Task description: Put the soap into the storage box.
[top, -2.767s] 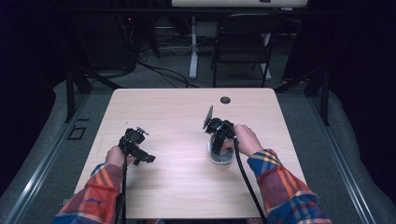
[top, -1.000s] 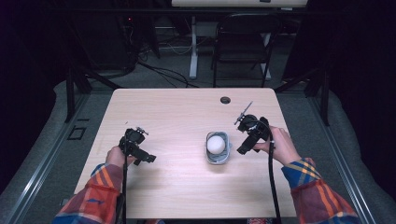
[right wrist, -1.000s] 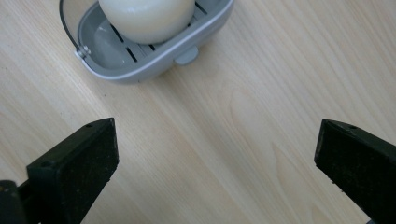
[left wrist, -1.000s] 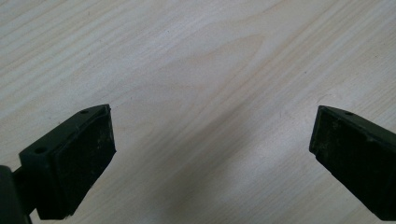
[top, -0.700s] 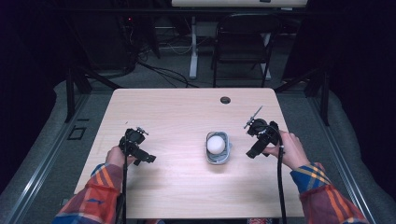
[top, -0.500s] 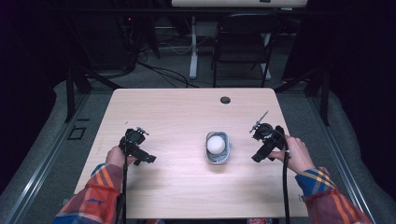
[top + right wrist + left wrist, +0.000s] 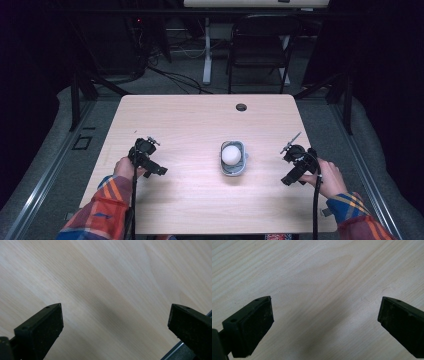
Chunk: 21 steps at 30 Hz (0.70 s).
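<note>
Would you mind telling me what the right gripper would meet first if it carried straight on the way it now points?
Most likely the bare table: the right gripper looks down on plain wood between its open jaws, near the table's edge, well apart from the grey cup.

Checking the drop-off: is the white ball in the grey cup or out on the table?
In. The high view shows the ball sitting inside the cup, both grippers away from it.
</note>
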Motion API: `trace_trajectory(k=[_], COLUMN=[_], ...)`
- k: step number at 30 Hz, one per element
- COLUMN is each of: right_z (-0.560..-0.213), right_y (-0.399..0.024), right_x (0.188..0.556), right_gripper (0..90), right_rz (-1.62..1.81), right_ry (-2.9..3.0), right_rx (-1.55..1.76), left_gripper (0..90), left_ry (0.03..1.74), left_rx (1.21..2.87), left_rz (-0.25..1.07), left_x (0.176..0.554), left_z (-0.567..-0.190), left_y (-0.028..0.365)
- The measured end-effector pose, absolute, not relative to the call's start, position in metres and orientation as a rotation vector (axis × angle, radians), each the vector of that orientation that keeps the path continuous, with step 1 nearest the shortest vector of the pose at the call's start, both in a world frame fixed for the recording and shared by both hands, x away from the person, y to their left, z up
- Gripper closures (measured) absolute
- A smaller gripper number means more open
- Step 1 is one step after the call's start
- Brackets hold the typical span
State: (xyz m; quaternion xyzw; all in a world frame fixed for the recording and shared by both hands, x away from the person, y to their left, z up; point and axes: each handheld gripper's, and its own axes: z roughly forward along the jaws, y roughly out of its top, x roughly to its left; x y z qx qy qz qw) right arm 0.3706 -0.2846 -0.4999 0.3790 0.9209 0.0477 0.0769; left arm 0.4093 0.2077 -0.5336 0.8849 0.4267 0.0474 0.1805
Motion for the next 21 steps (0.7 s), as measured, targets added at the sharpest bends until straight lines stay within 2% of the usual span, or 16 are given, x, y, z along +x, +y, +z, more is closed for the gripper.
trace_trajectory(k=[4,8,21], right_z=[-0.52,-0.534,-0.535], right_y=[-0.297,-0.299,-0.302], right_x=[0.36,0.359,0.361], right_gripper=[0.0,0.0,1.2], right_rz=[0.28,0.207,0.126], right_ry=[2.684,2.711,2.717], right_rx=[1.226,1.247,1.223], left_gripper=[0.0,0.0,0.0], left_ry=[1.192,1.17,1.13], left_rx=[2.507,2.516,2.534], left_rz=[0.125,0.121,0.126], left_x=[0.409,0.409,0.408], left_z=[-0.534,-0.535,-0.535], left_y=[0.207,0.205,0.204])
